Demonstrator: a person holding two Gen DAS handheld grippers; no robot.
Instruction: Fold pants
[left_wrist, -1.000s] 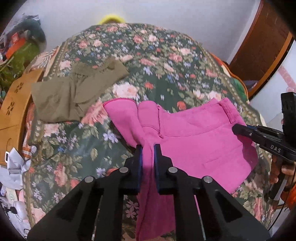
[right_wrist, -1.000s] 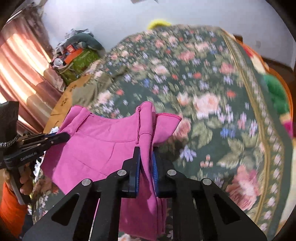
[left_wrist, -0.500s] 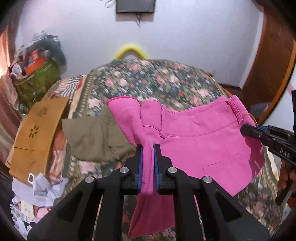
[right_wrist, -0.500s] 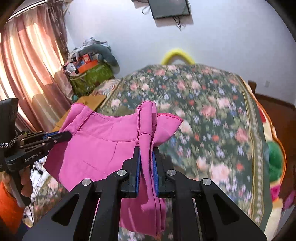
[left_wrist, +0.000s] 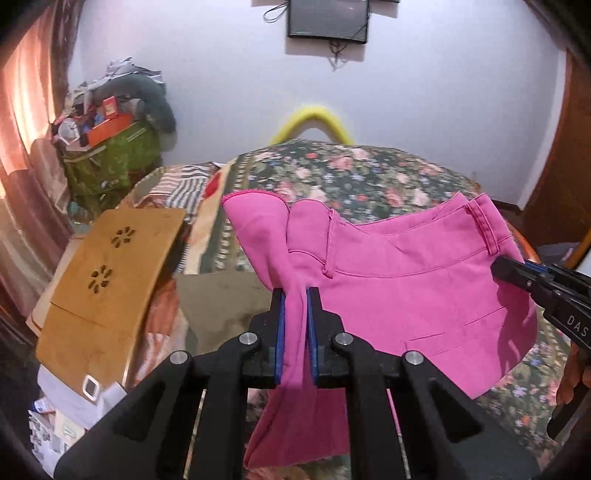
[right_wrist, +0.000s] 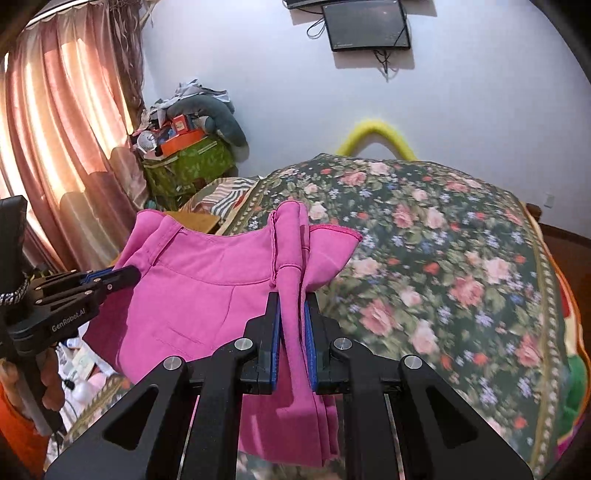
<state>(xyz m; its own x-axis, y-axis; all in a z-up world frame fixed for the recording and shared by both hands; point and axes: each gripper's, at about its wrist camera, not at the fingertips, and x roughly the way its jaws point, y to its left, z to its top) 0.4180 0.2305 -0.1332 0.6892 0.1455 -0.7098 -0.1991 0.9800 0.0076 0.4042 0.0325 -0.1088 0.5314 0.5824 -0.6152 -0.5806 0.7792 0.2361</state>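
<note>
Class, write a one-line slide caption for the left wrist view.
Left gripper and right gripper hold pink pants stretched above the floral bedspread.

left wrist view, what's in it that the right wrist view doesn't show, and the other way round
Only the left wrist view shows the olive garment on the bed and the full tan wooden board with cut-out holes. Only the right wrist view shows the pink curtain and the bed's right border. Both show the pink pants raised above the floral bedspread, with the left claw and right claw each shut on the waistband, plus the wall screen.
</note>
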